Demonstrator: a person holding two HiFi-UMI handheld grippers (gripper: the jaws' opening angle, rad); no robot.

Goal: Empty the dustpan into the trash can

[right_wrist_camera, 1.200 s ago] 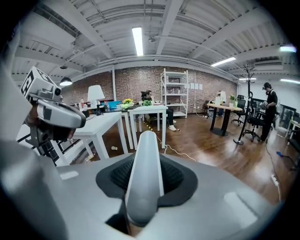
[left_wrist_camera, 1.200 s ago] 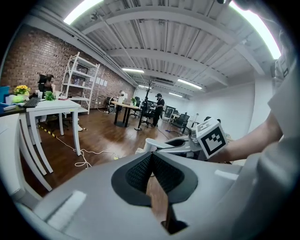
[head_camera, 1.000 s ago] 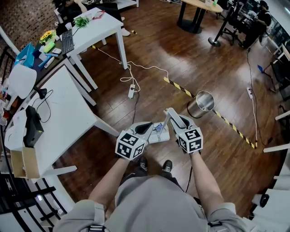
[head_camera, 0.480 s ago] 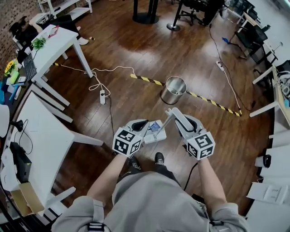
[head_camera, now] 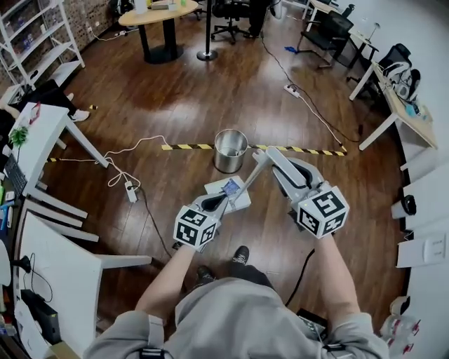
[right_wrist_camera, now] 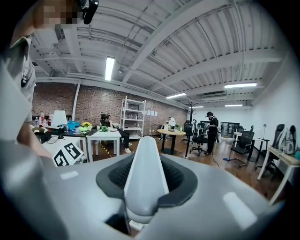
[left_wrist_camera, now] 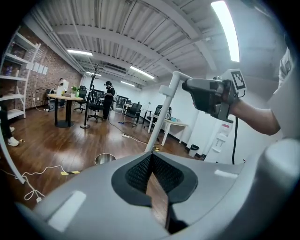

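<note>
A white dustpan (head_camera: 229,194) with blue and pale scraps in it hangs above the wooden floor, just short of a round metal trash can (head_camera: 230,150). Its long white handle (head_camera: 249,175) slants up to my right gripper (head_camera: 270,160), which is shut on the handle's top. In the right gripper view the handle (right_wrist_camera: 143,187) fills the gap between the pads. My left gripper (head_camera: 215,204) is shut, its tip at the pan's near left edge; whether it pinches the pan I cannot tell. The left gripper view shows the trash can (left_wrist_camera: 105,159) ahead and the handle (left_wrist_camera: 161,117) rising past the closed jaws.
Yellow-black tape (head_camera: 186,146) runs across the floor on both sides of the can. A power strip with white cable (head_camera: 130,191) lies to the left. White tables (head_camera: 38,137) line the left; a desk (head_camera: 393,91) stands at the right, a round table (head_camera: 158,14) far back.
The view has swung round, so the trash can now stands straight ahead and close. Both grippers carried the dustpan toward it, and the right gripper rose with the handle.
</note>
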